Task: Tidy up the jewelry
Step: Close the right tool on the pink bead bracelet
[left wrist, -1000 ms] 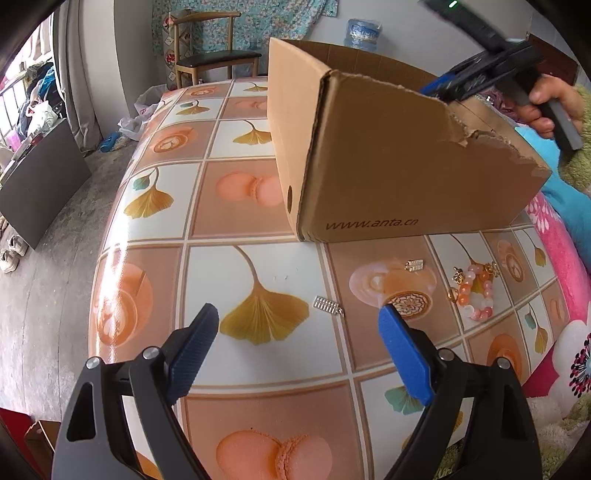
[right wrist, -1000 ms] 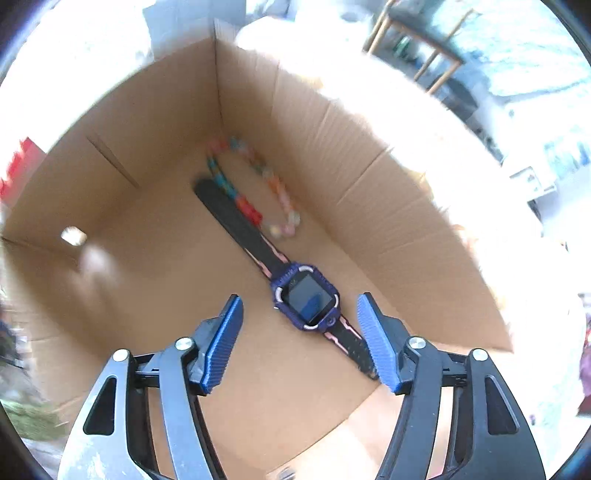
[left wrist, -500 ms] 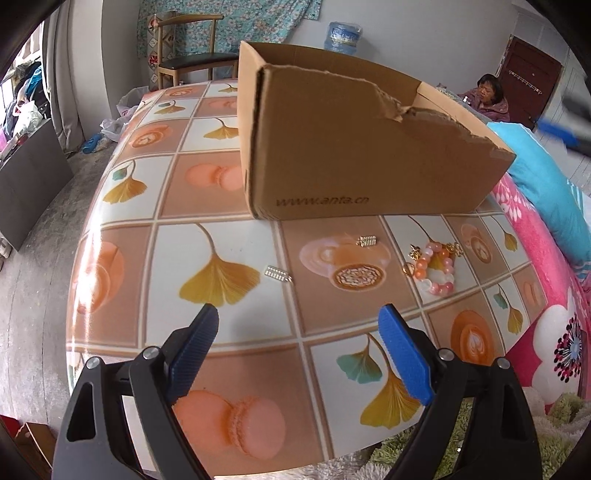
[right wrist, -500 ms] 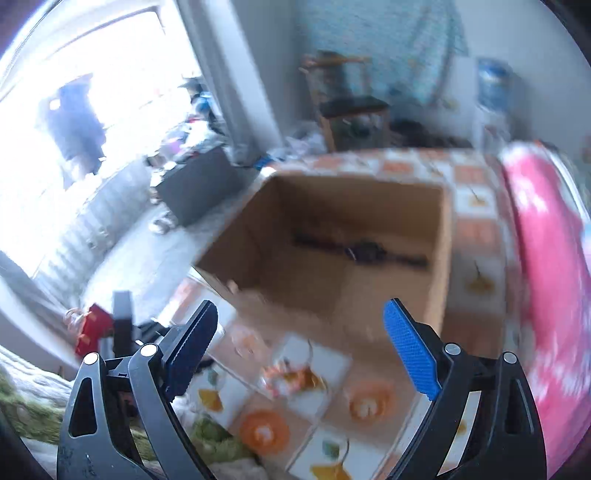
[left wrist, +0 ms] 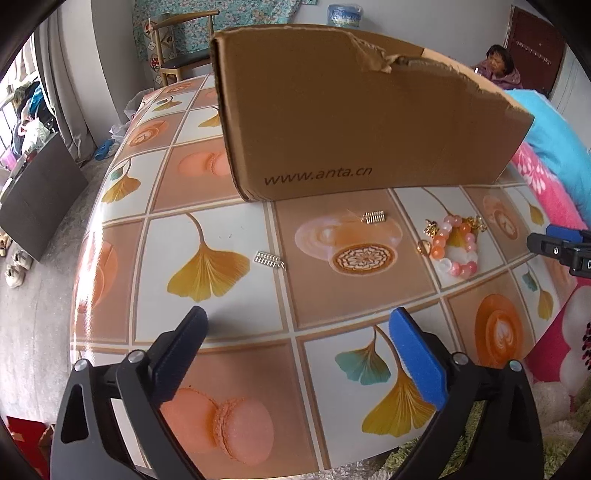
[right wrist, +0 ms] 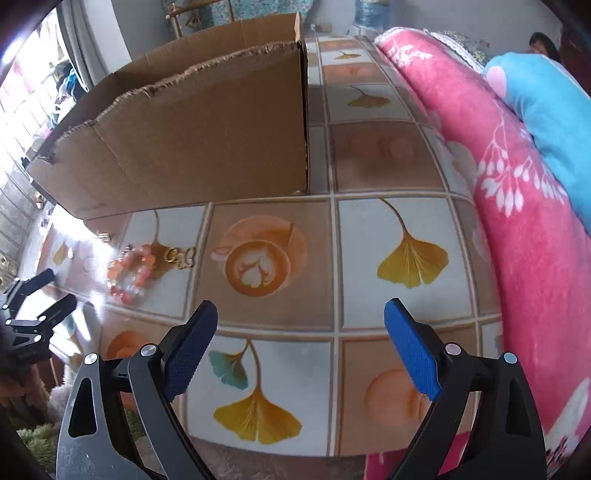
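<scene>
- Behind the table point(left wrist: 122, 280), a domestic room is seen: a wooden chair point(left wrist: 177, 44) against a patterned curtain, a water bottle point(left wrist: 343, 13), and a seated person point(left wrist: 496, 64) at the far right of the left view.
- Work surface: a glossy cloth printed with ginkgo leaves, macarons and coffee cups. A pink blanket point(right wrist: 517, 192) is laid along its right side.
- A torn-topped cardboard box point(left wrist: 362, 110) stands upright at mid-table; its inside is hidden from both cameras.
- Three loose pieces are left on the cloth in front of the box: a pink bead bracelet point(left wrist: 452, 245) with gold charms, a small gold clip point(left wrist: 373, 216) just beside the box wall, and a silver clip point(left wrist: 269, 259) lying apart from the others, to their left.
- Left gripper point(left wrist: 295, 354): the jaws are opening wide and nothing is between them. The silver clip lies ahead of it and slightly left of its centre line, with its long axis running roughly across the view, along the line on which the jaws close.
- Right gripper point(right wrist: 301, 347): the jaws are spread wide and hold nothing. The bracelet point(right wrist: 131, 275) lies well to its left, near the left edge of its view.
- Judged from this layout, the left gripper is nearer the silver clip. The bracelet lies between the two grippers, closer to the right one.
- Before a pinch on the silver clip, a wrist roll is judged necessary so that the pads close across its short side.
</scene>
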Demonstrator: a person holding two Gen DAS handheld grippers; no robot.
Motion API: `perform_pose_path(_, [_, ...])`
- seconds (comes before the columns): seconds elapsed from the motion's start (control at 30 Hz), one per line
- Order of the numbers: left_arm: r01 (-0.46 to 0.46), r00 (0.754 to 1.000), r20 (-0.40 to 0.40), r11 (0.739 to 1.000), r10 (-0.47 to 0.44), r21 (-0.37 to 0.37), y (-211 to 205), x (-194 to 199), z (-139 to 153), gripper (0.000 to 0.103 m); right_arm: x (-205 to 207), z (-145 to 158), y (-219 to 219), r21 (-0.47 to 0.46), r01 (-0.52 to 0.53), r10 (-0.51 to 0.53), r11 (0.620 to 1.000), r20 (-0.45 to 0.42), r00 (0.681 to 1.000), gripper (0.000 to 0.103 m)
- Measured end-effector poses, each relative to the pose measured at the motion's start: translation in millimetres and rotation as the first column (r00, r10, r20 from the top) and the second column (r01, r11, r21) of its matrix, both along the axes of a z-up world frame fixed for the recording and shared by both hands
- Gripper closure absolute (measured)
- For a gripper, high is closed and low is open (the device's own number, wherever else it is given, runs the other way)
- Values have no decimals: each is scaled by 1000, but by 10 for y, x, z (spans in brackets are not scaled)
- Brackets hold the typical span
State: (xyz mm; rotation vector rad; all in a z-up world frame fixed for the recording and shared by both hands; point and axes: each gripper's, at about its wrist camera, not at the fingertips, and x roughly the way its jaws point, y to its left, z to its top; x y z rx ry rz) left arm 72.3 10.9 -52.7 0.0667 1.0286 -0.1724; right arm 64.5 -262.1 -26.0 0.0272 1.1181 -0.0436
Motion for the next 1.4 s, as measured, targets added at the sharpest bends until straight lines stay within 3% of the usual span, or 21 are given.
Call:
perform_pose_path(0.23, [-8,1000,-12,1000,8,29,-28,4,-15,6,31,-248,96,-65,-37,37,997,-9,999,8])
perform_pose_path(0.93, [12,1000,-13,999,-11,34,-33,28,-8,4,269,-294,-25,-64,-48,48,997,-5,999,8])
perform_pose_path(1.2, [17,1000,-3,999,-17,32,-29,18,-12,4,256,20,220,119,-143,131,983,102,986,9])
perform_pose_path(1.4, [18,1000,-2,999,-18,31,-26,19,-11,4,351,-47,551,159,-217,208,963,71,976,33])
